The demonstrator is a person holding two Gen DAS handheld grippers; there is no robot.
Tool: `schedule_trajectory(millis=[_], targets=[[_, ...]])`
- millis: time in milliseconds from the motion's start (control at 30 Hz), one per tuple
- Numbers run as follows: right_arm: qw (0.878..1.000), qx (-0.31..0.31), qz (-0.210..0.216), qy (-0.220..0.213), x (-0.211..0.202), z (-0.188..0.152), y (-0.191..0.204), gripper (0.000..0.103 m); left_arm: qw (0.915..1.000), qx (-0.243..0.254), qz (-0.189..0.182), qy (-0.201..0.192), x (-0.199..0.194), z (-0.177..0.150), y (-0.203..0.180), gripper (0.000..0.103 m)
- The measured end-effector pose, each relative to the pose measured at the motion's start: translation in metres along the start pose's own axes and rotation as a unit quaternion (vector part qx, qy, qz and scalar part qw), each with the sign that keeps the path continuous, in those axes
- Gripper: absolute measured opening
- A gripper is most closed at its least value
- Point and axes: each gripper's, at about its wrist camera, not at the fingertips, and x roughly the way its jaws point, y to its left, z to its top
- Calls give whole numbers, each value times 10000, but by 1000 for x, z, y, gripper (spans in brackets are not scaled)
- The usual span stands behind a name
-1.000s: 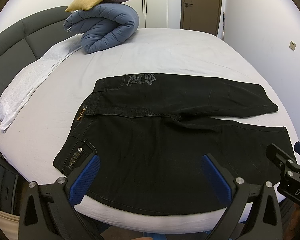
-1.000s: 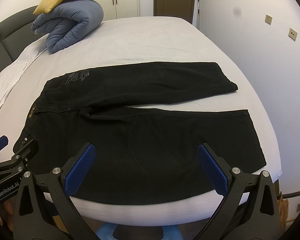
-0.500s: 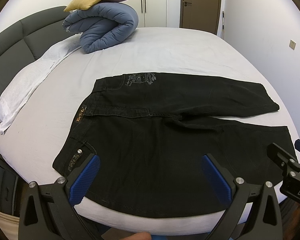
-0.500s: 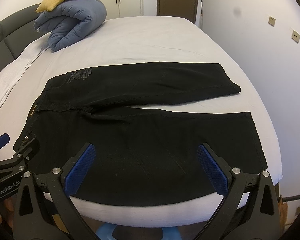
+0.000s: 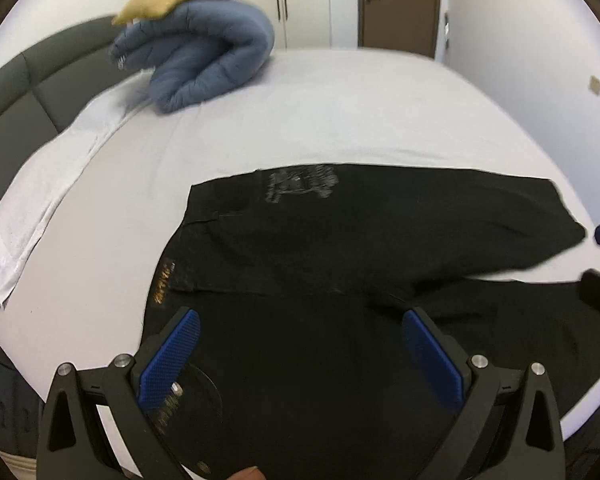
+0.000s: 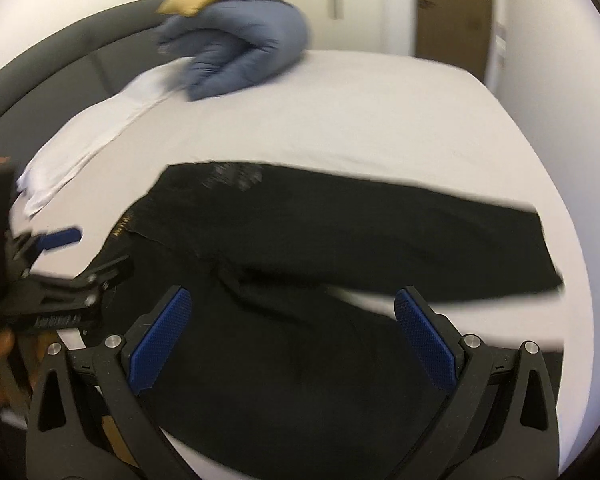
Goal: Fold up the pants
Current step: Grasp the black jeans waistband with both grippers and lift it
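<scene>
Black pants (image 5: 340, 280) are lying flat and unfolded on the white bed (image 5: 340, 112), at its near edge, well apart from the blue duvet roll (image 5: 204, 60). Waistband is pointing toward the headboard side, legs running the other way, slightly spread; grey print is showing on the far hip, tan label at the waistband.

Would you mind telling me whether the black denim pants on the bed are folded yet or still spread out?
Spread out, unfolded. The black denim pants lie flat on the white bed sheet, both legs extending separately to the right with sheet showing between them.
</scene>
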Motion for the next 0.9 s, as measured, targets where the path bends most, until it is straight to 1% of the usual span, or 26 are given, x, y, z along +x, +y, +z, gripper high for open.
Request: schedule_trajectory(millis=[67, 100, 133, 167, 233, 267, 300, 333, 400, 433, 467, 500, 567, 600, 633, 667, 733, 767, 800, 833, 867, 900], targets=[[9995, -240, 197, 59, 22, 21, -8, 95, 9997, -152, -202, 72, 14, 22, 14, 103], [9990, -294, 294, 141, 33, 30, -13, 87, 9994, -221, -274, 35, 24, 40, 25, 103], [9983, -334, 433, 215, 44, 38, -18, 78, 9993, -218, -297, -5, 31, 51, 30, 103], [9967, -392, 635, 313, 59, 47, -24, 73, 9994, -178, -283, -54, 40, 65, 37, 103], [9945, -523, 784, 460, 81, 60, -35, 53, 9994, 212, -277, -61, 66, 97, 46, 103], [9933, -613, 833, 521, 92, 66, -40, 51, 9988, 386, -283, -54, 75, 106, 47, 103], [9915, -722, 922, 571, 103, 71, -45, 50, 9969, 755, -219, -51, 91, 120, 48, 103], [9892, -807, 1041, 642, 117, 77, -50, 51, 9951, 964, -200, -23, 101, 127, 48, 102], [9854, -889, 1206, 813, 141, 87, -60, 51, 9867, 1578, -304, 241, 137, 143, 49, 102], [9837, -933, 1267, 875, 152, 88, -65, 51, 9846, 1690, -271, 352, 148, 146, 50, 101], [9824, -1001, 1279, 926, 165, 93, -70, 51, 9827, 1780, -213, 471, 164, 152, 54, 101], [9817, -1039, 1276, 955, 173, 95, -74, 51, 9810, 1830, -238, 592, 178, 157, 58, 101], [9794, -1097, 1361, 1014, 189, 100, -80, 51, 9780, 1867, -441, 825, 201, 165, 65, 101], [9774, -1145, 1440, 1043, 199, 103, -83, 51, 9748, 1932, -519, 983, 214, 169, 67, 101], [9761, -1193, 1476, 1061, 204, 104, -84, 51, 9712, 2019, -572, 1128, 224, 170, 67, 101], [9740, -1280, 1519, 1090, 212, 107, -85, 51, 9674, 2107, -607, 1265, 233, 171, 66, 98], [9707, -1382, 1605, 1139, 220, 106, -83, 51, 9564, 2325, -739, 1606, 253, 167, 61, 92], [9686, -1440, 1649, 1181, 227, 107, -84, 51, 9501, 2450, -803, 1758, 261, 164, 59, 91], [9678, -1477, 1657, 1189, 228, 107, -83, 51, 9458, 2538, -842, 1842, 267, 162, 58, 91], [9673, -1504, 1658, 1196, 231, 108, -84, 51, 9444, 2521, -923, 1900, 271, 163, 59, 91], [9664, -1533, 1669, 1210, 236, 110, -85, 51, 9447, 2466, -977, 1928, 273, 164, 61, 87], [9663, -1542, 1675, 1199, 232, 109, -79, 51, 9450, 2334, -1115, 2003, 275, 167, 65, 83]])
